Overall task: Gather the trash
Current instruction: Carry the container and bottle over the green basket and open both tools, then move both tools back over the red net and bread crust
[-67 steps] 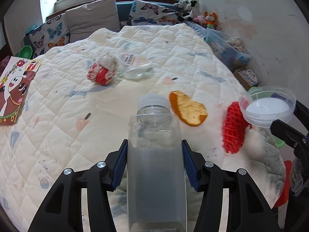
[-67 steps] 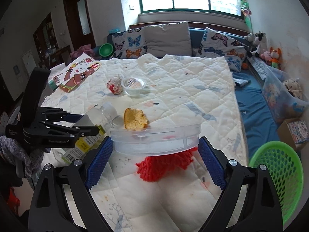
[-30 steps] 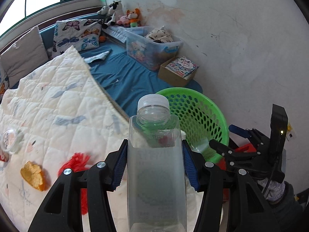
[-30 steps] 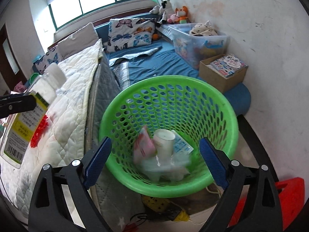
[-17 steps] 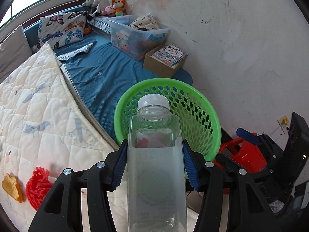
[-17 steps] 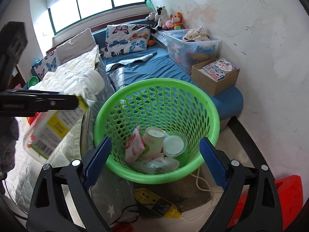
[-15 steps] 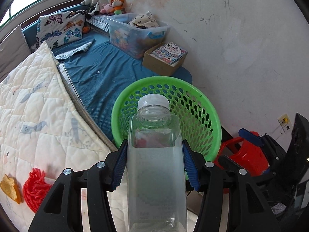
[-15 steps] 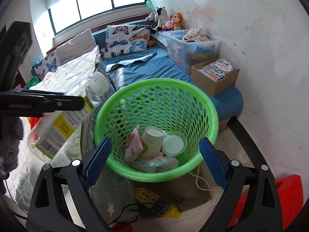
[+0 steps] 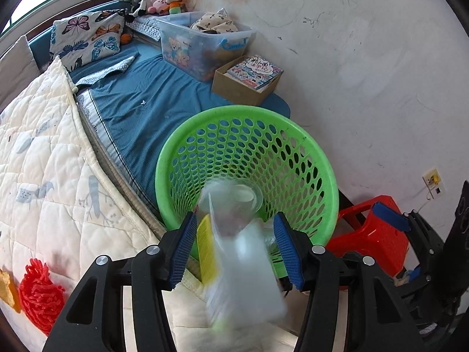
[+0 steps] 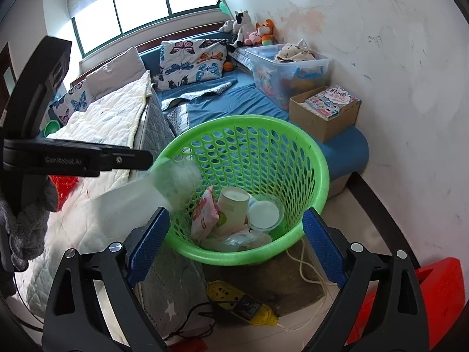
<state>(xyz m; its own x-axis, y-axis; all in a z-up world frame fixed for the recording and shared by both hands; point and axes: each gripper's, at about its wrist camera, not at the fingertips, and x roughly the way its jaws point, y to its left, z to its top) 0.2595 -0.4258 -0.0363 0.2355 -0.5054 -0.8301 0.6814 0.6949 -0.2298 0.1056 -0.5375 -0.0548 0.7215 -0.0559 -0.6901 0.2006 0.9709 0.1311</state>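
Note:
A clear plastic bottle (image 9: 237, 252) with a yellow label is blurred and tilted between the pads of my open left gripper (image 9: 234, 249), free of them, above the near rim of the green basket (image 9: 319, 158). In the right wrist view the bottle (image 10: 152, 187) hangs over the basket's left rim (image 10: 319, 161), below the left gripper's finger (image 10: 88, 158). The basket holds a paper cup (image 10: 231, 205), a clear lidded tub (image 10: 263, 211) and a pink wrapper (image 10: 203, 214). My right gripper (image 10: 234, 246) is open and empty in front of the basket.
The quilted bed (image 9: 38, 158) lies left, with a red mesh scrap (image 9: 39, 287) and an orange peel (image 9: 7, 289) on it. A red stool (image 9: 372, 234) stands right of the basket. A yellow power strip (image 10: 237, 302) lies on the floor. A cardboard box (image 10: 325, 111) and a storage bin (image 10: 290, 67) stand by the wall.
My left gripper has opened and let go of the bottle, which now tips and drops toward the basket. The right gripper has stayed open over the basket.

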